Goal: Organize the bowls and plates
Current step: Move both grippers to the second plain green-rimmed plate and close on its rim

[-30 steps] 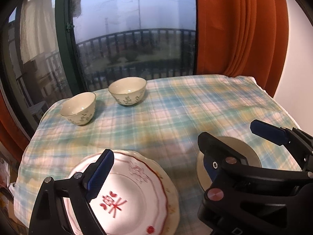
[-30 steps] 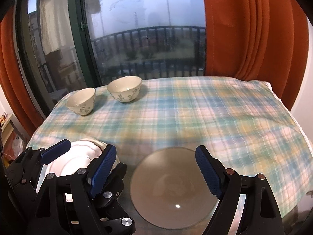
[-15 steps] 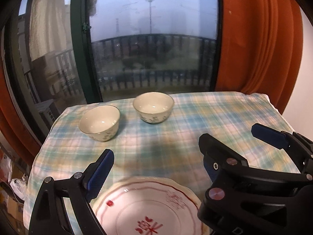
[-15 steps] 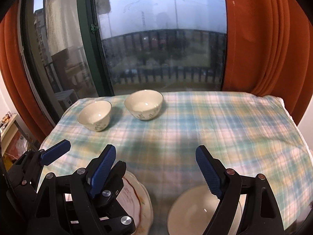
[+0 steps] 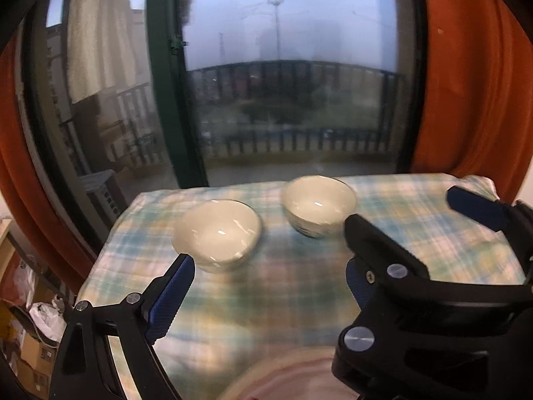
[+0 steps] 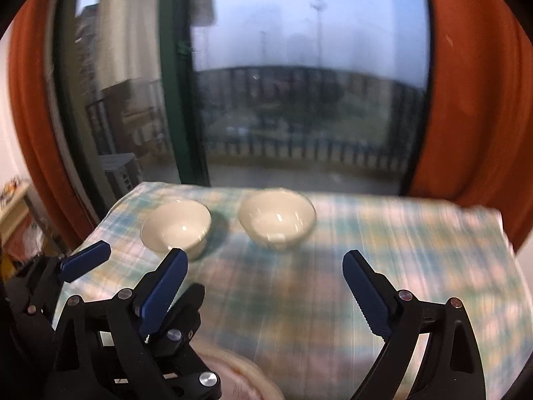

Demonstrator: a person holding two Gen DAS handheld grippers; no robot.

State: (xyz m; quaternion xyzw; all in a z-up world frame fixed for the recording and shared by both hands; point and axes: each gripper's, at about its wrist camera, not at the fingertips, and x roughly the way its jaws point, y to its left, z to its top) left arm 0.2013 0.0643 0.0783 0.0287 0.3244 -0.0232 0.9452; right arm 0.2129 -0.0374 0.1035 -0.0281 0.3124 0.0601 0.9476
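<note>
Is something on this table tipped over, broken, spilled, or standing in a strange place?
Nothing stands out. Two cream ceramic bowls, the left bowl and the right bowl, stand upright and apart on the plaid tablecloth. Motion blur hides fine cracks. Only the scalloped plate's rim shows at the near edge.

- Your two cream bowls sit mid-frame on pastel green-yellow-pink plaid cloth.
- Orange curtains at the frame's right.
- Your fingers carry blue pads.
</note>
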